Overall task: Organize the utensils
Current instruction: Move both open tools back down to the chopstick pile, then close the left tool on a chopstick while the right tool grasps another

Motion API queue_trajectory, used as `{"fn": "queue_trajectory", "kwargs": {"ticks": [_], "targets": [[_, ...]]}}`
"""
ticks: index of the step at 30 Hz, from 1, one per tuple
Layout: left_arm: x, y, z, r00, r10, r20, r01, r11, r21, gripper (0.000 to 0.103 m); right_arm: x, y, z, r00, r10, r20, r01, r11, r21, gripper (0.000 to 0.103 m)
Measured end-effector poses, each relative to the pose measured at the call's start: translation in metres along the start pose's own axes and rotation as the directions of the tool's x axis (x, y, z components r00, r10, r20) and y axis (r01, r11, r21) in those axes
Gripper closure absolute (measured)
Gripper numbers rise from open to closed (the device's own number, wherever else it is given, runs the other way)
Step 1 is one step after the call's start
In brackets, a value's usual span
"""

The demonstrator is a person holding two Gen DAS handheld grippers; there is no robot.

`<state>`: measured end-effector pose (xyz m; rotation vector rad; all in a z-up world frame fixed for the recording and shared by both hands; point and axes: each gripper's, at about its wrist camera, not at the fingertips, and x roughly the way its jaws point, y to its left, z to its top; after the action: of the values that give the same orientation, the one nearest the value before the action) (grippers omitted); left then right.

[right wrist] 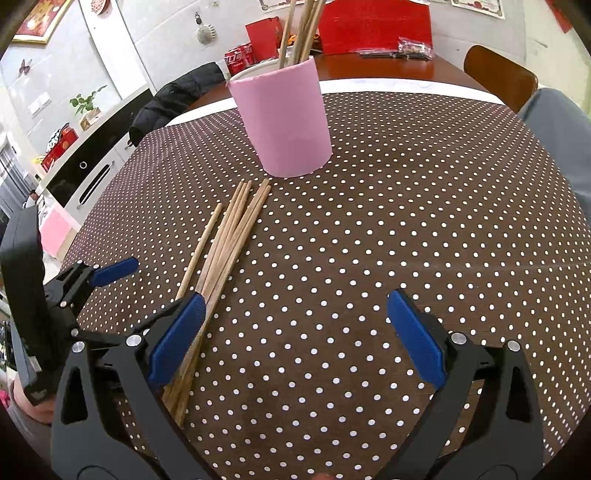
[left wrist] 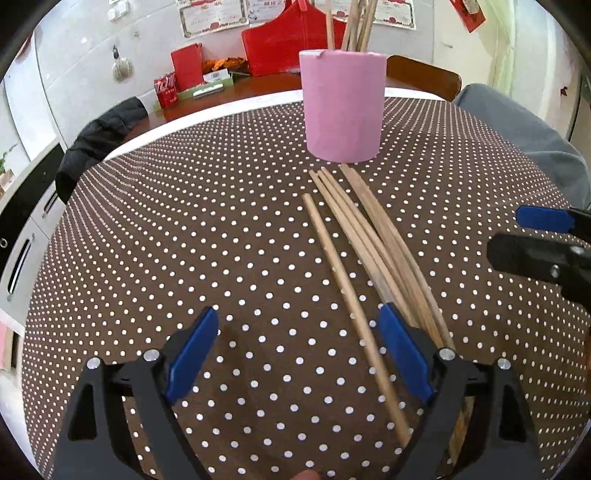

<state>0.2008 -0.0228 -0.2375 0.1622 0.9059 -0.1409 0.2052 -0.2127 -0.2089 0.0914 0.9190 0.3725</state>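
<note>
Now the left gripper (left wrist: 297, 347) is open wide, and one loose chopstick (left wrist: 349, 299) lies between its jaws, pointing away toward the pink cup (left wrist: 341, 110). Right beside it, the right gripper (right wrist: 295, 332) is open too and holds nothing, so the left one looks nearer for the grab.

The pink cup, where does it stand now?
The pink cup stands upright on the dotted cloth, top centre in both views, just beyond the far tips of the loose chopsticks.

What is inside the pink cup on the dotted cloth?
Several wooden chopsticks stand in the pink cup, their upper ends sticking out above its rim. Their lower parts and the cup's bottom are hidden by its wall. More chopsticks lie on the cloth.
</note>
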Motion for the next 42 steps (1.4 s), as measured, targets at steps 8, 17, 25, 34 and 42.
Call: {"fn": "queue_trajectory", "kwargs": {"ticks": [8,17,25,34,42], "targets": [[0.002,0.025,-0.007,0.999,-0.028,-0.015,0.027,0.998,-0.053,0.015,0.015,0.025,-0.005,0.999,-0.03,-0.039,0.027,0.996,-0.081,0.006],[-0.006,0.035,-0.012,1.0,-0.017,-0.011,0.016,0.997,-0.081,0.015,0.034,0.046,-0.007,0.986,-0.156,-0.053,0.144,0.972,-0.185,0.006],[-0.007,0.035,-0.011,1.0,-0.014,-0.011,0.013,0.997,-0.08,0.015,0.048,0.049,-0.005,0.978,-0.18,-0.108,0.156,0.967,-0.201,0.006],[0.0,0.031,0.001,0.999,-0.028,-0.02,0.027,0.999,-0.033,0.015,0.048,0.026,0.009,0.966,-0.224,-0.13,0.198,0.962,-0.187,0.009],[0.004,0.021,0.017,0.996,-0.083,-0.038,0.084,0.996,0.006,0.046,0.061,0.026,0.027,0.978,-0.176,-0.108,0.154,0.971,-0.183,0.027]]}}
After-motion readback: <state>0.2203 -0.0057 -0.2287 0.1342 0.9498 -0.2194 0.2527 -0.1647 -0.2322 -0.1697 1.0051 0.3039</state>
